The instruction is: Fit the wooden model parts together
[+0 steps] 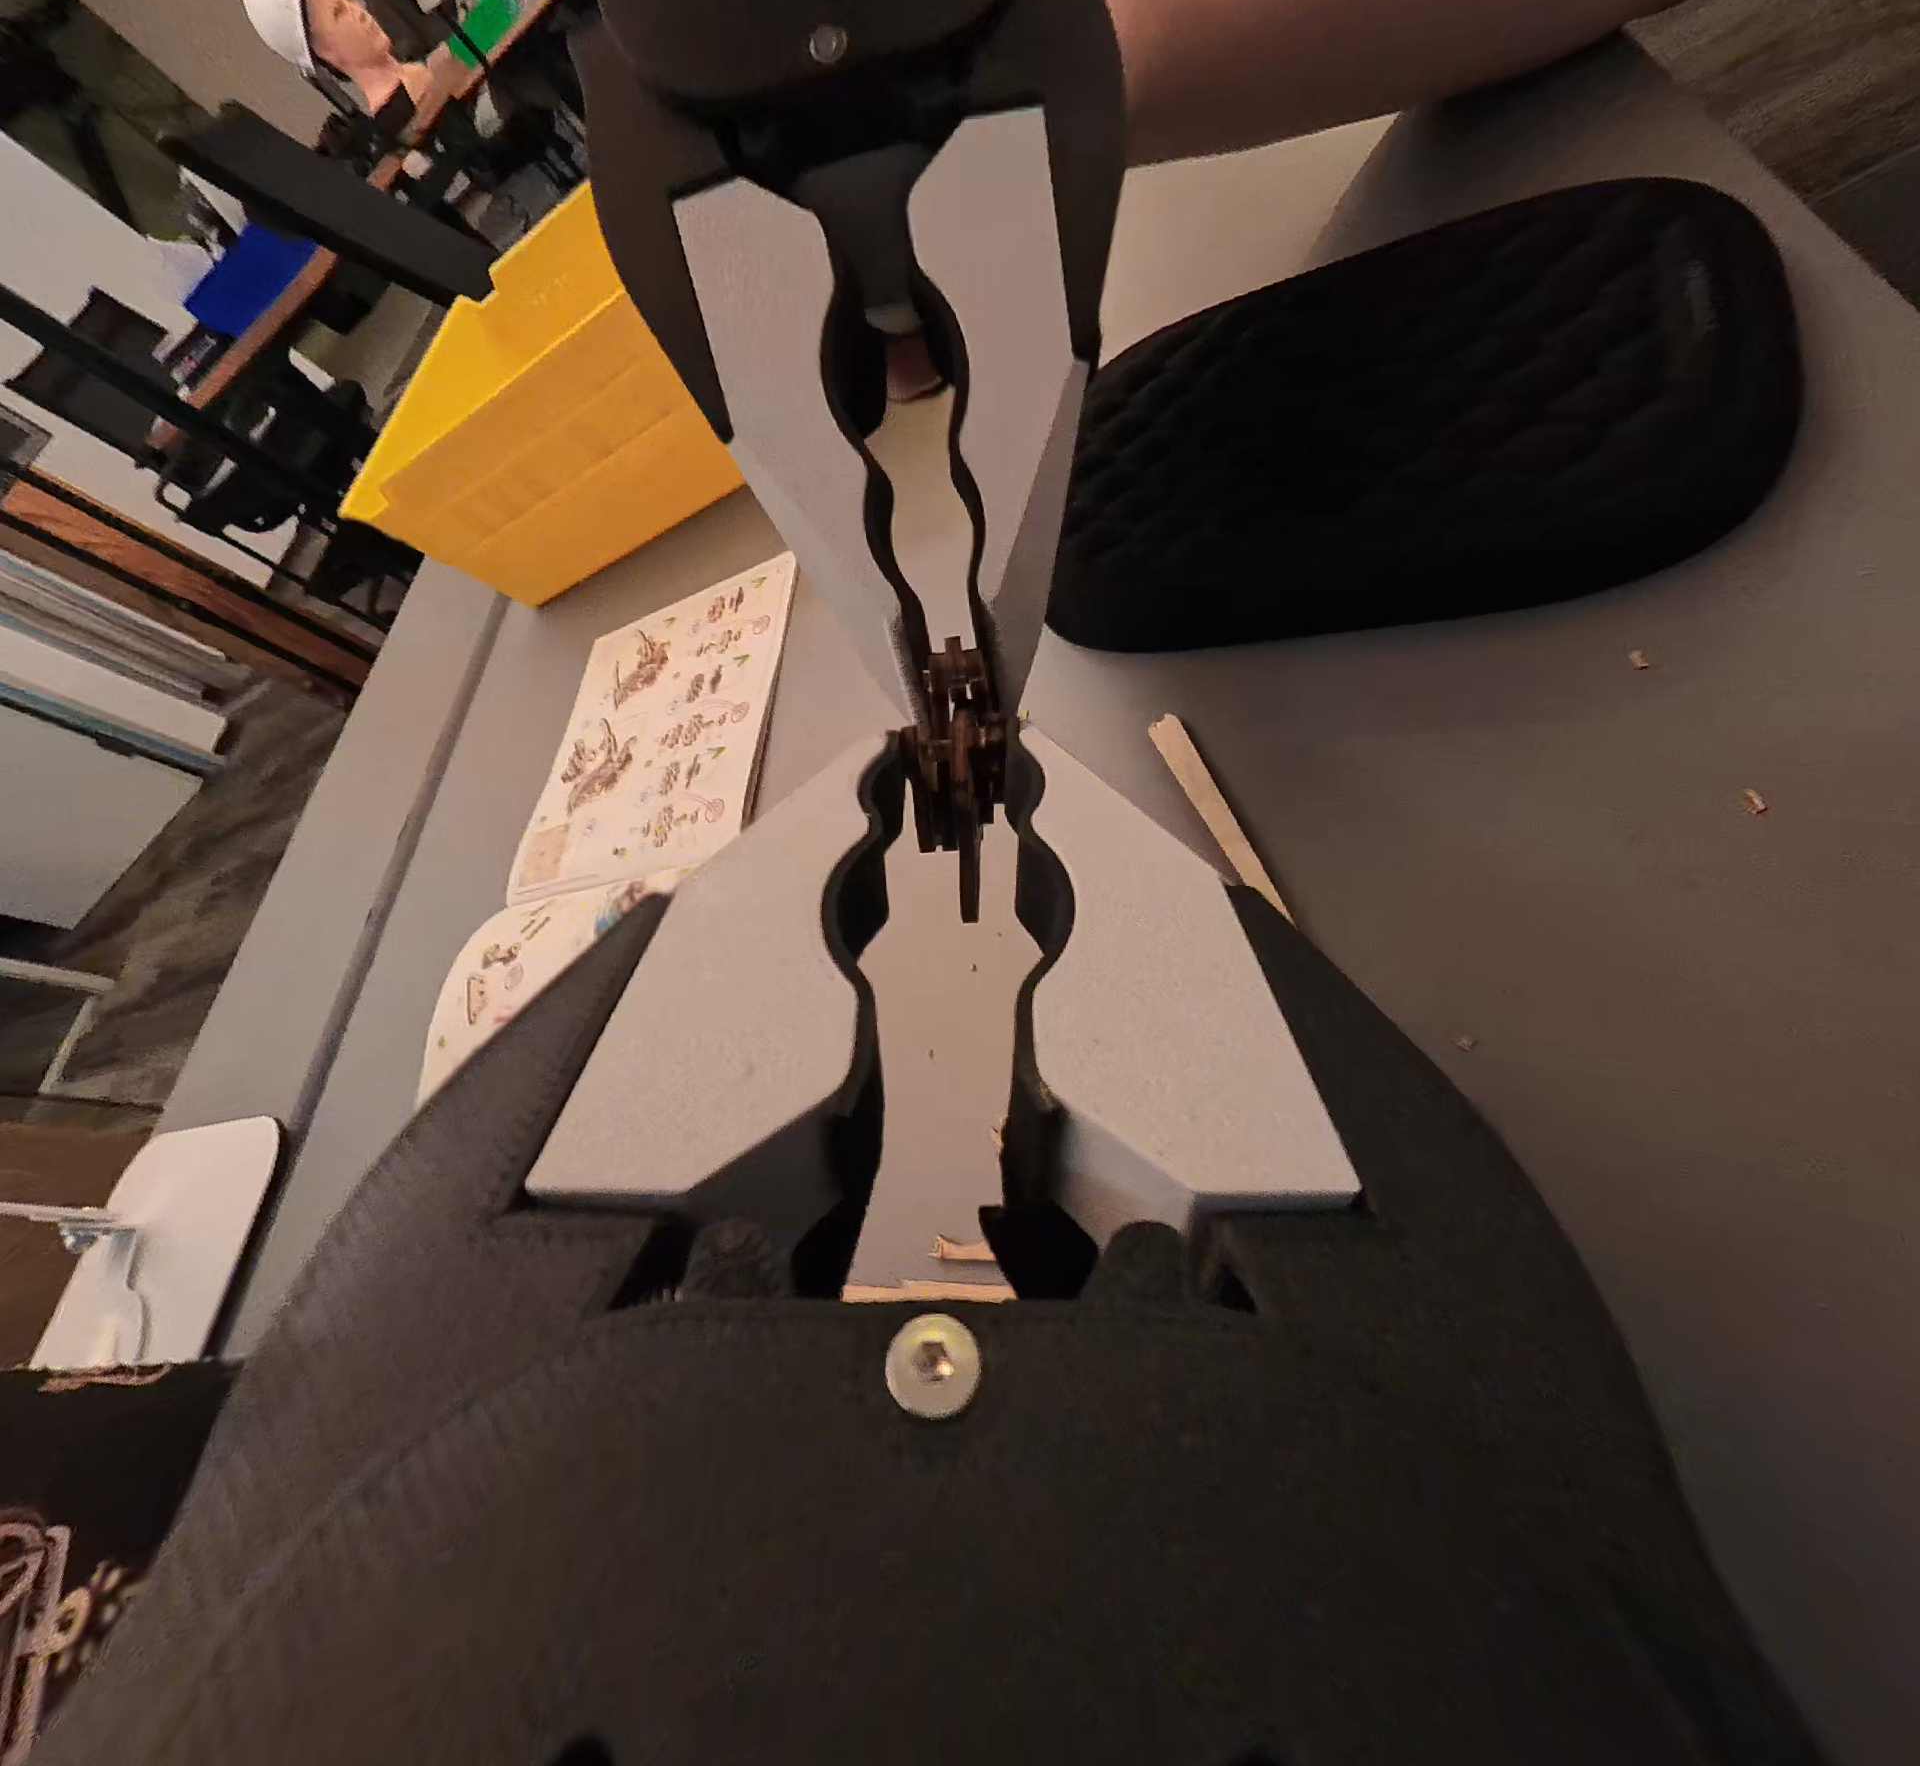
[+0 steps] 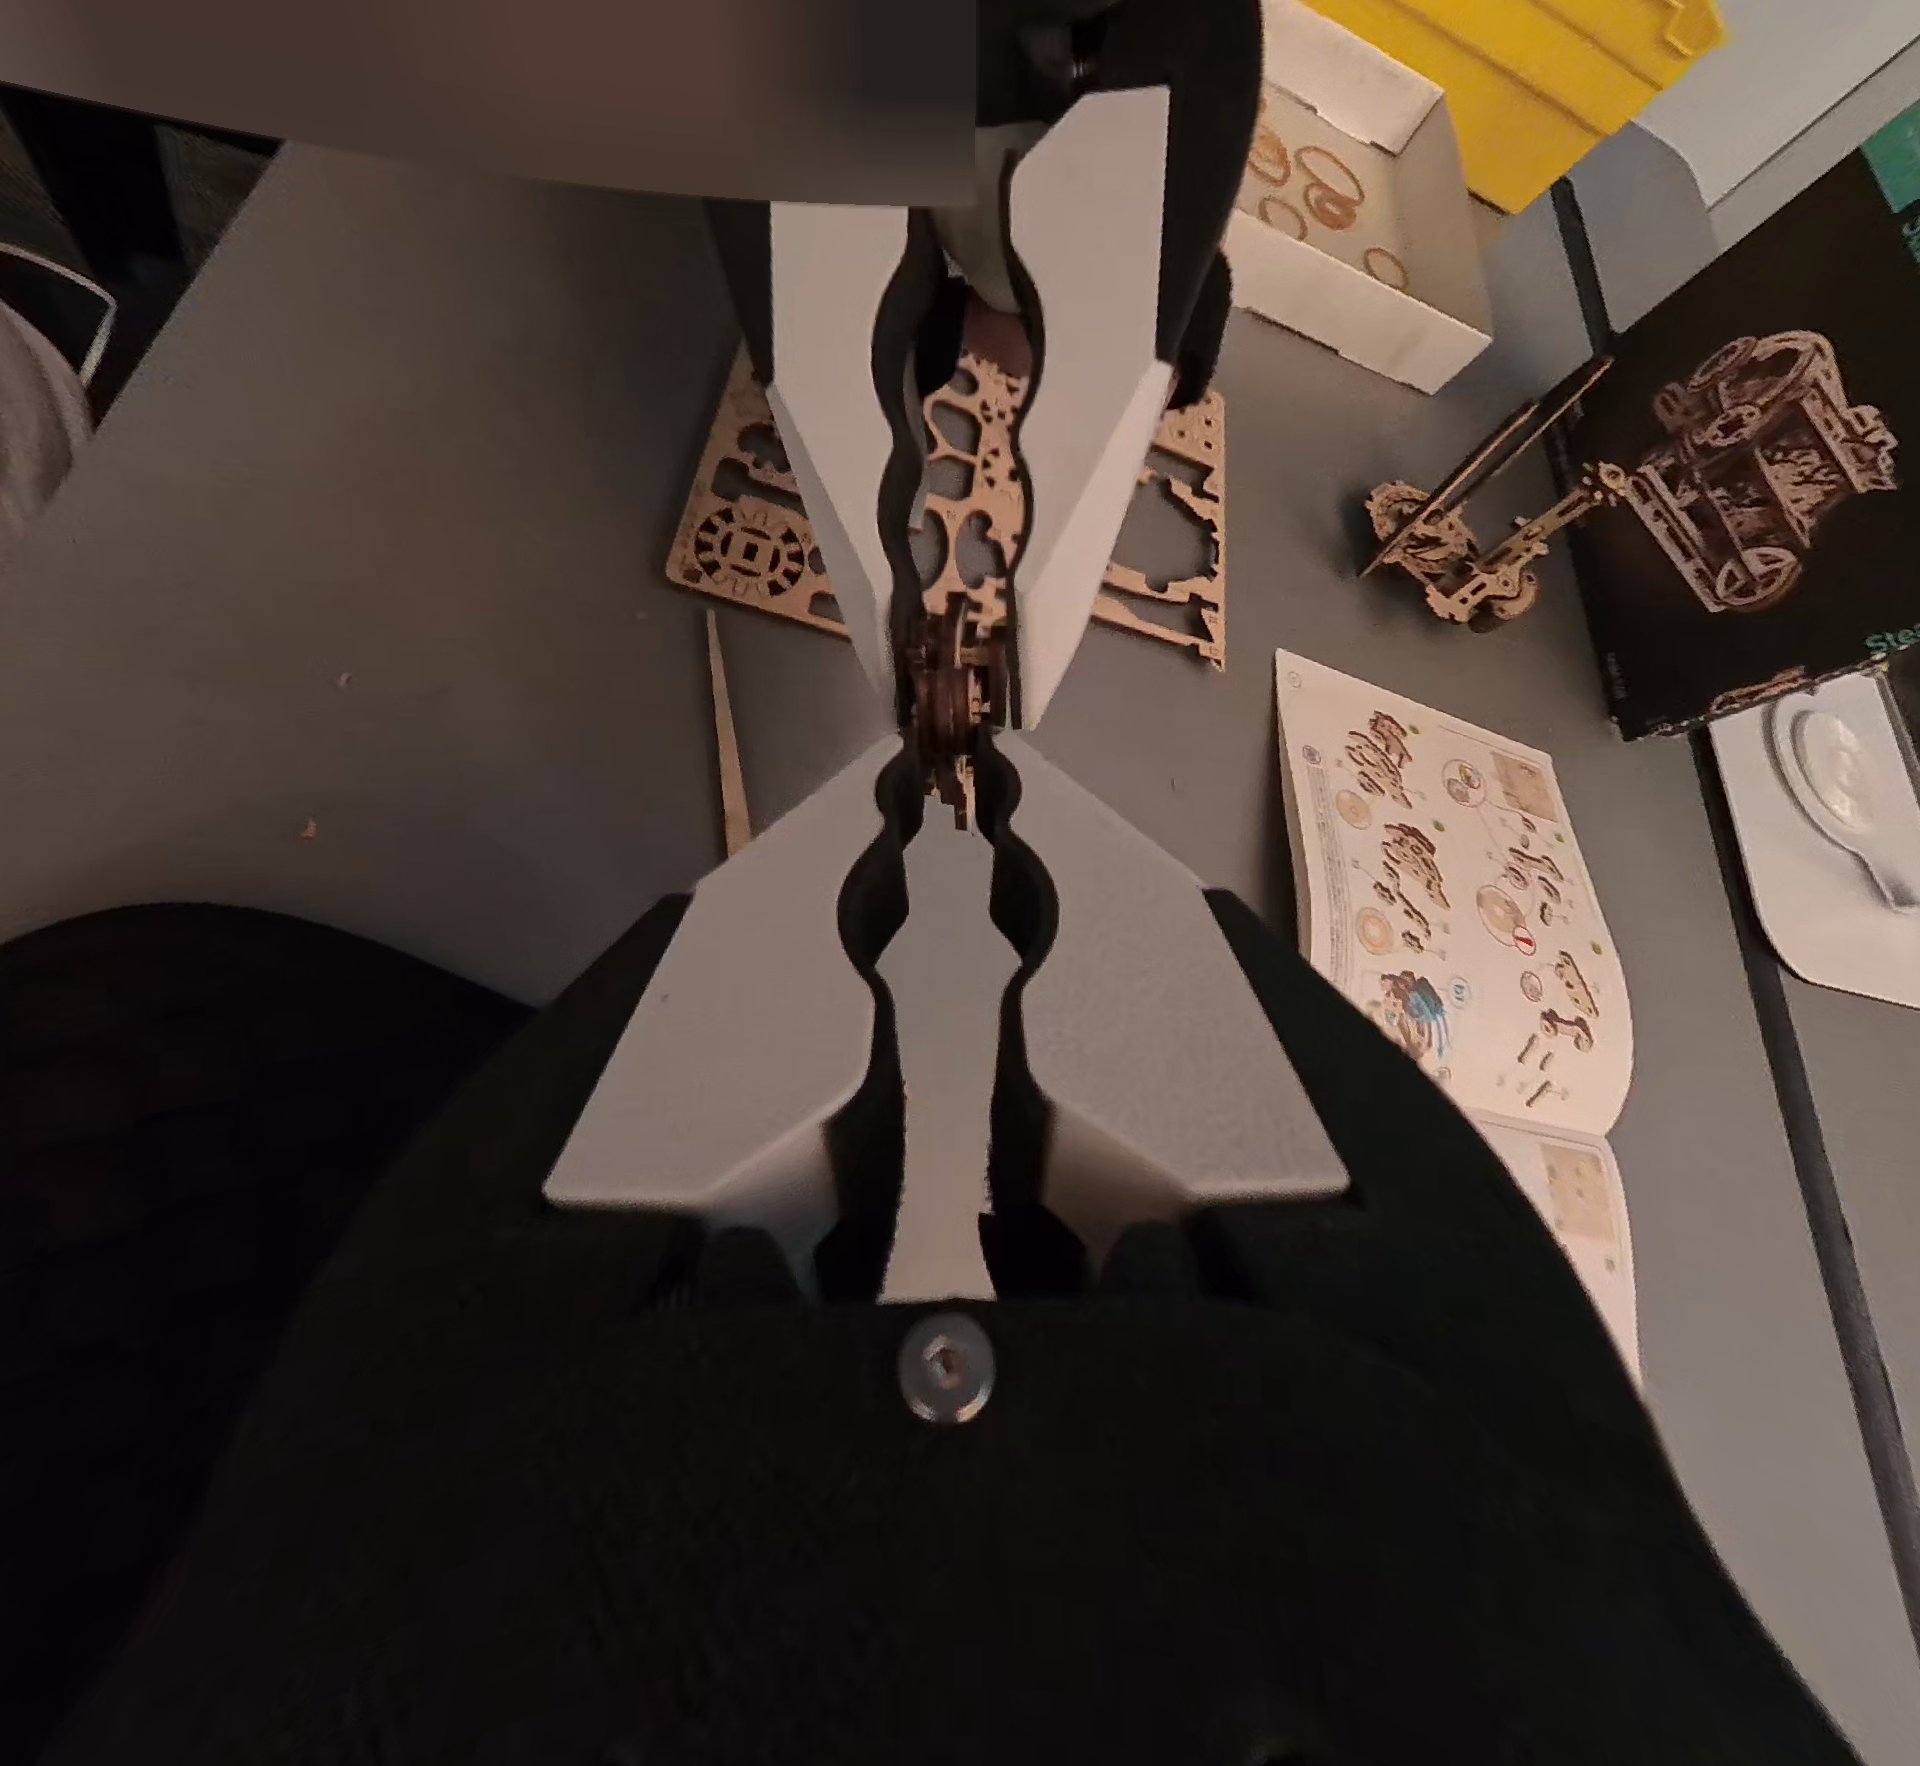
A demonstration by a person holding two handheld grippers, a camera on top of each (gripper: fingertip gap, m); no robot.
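Note:
A small dark wooden sub-assembly of stacked gear-like pieces (image 1: 951, 786) hangs above the grey table, pinched from both sides. My left gripper (image 1: 958, 755) is shut on its near end. My right gripper (image 1: 954, 672) comes in from the top of the left wrist view and is shut on its far end. The two pairs of tips nearly touch. In the right wrist view my right gripper (image 2: 948, 766) holds the same assembly (image 2: 940, 708) and the left gripper (image 2: 954, 667) meets it from above. The fingers hide most of the piece.
A yellow bin (image 1: 540, 428) stands at the table's far side. An open instruction booklet (image 2: 1455, 885), a punched-out wooden sheet (image 2: 748, 553), a partly built wooden model (image 2: 1455, 532), a black box (image 2: 1766, 490), a white box of rings (image 2: 1340, 210), a black pad (image 1: 1434, 428) and a thin wooden strip (image 1: 1205, 802) lie around. Less than 4 cm separates the two grippers' tips. Both grippers' tips are roughly 25 cm from the partly built wooden model (image 2: 1455, 532).

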